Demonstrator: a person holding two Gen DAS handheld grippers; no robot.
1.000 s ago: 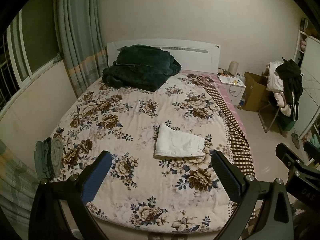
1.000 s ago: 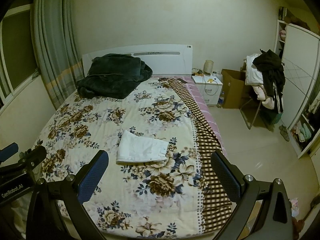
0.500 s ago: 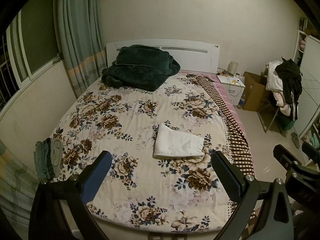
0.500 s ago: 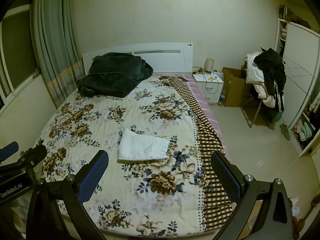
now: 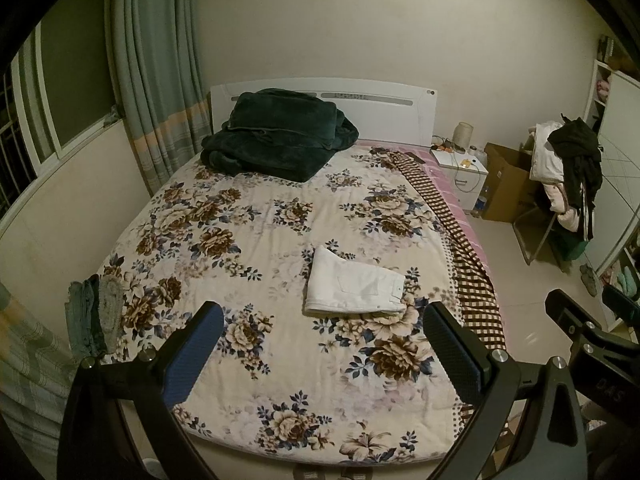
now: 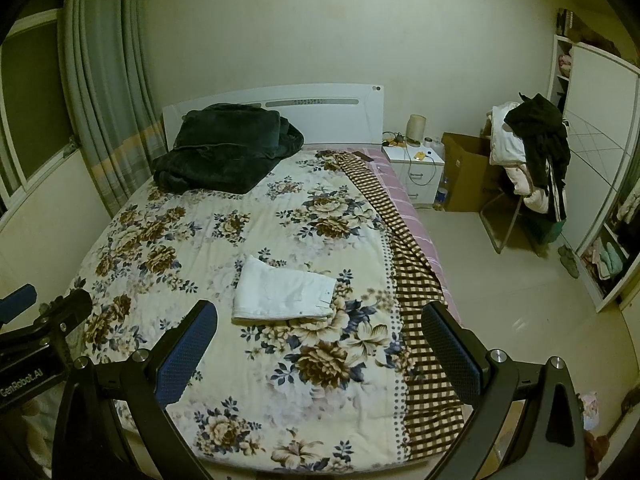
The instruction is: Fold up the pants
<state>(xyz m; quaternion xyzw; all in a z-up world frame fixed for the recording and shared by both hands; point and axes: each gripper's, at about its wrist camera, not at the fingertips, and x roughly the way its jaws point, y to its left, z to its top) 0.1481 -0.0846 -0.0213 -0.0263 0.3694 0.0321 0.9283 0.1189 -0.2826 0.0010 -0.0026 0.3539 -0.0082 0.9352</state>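
1. The left gripper (image 5: 320, 344) and right gripper (image 6: 320, 340) hover over the bed's foot, jaws spread wide, holding nothing.
2. "GenRobot.AI" is printed on the left gripper's body.
3. The folded white pants (image 5: 354, 286) lie on the floral quilt (image 5: 240, 248).

A dimly lit bedroom with plain pale walls (image 6: 280, 20) and a light tiled floor (image 6: 500, 300). A bed (image 5: 280, 360) under a floral quilt is set against a white headboard (image 5: 384, 108), with a dark green blanket (image 5: 276, 136) heaped at its head. Striped curtains (image 5: 156, 80) are hung beside a window (image 5: 72, 80). A white nightstand (image 6: 416, 172), a cardboard box (image 6: 468, 168), a clothes-laden chair (image 6: 528, 168) and a white wardrobe (image 6: 600, 140) are ranged along the far side.
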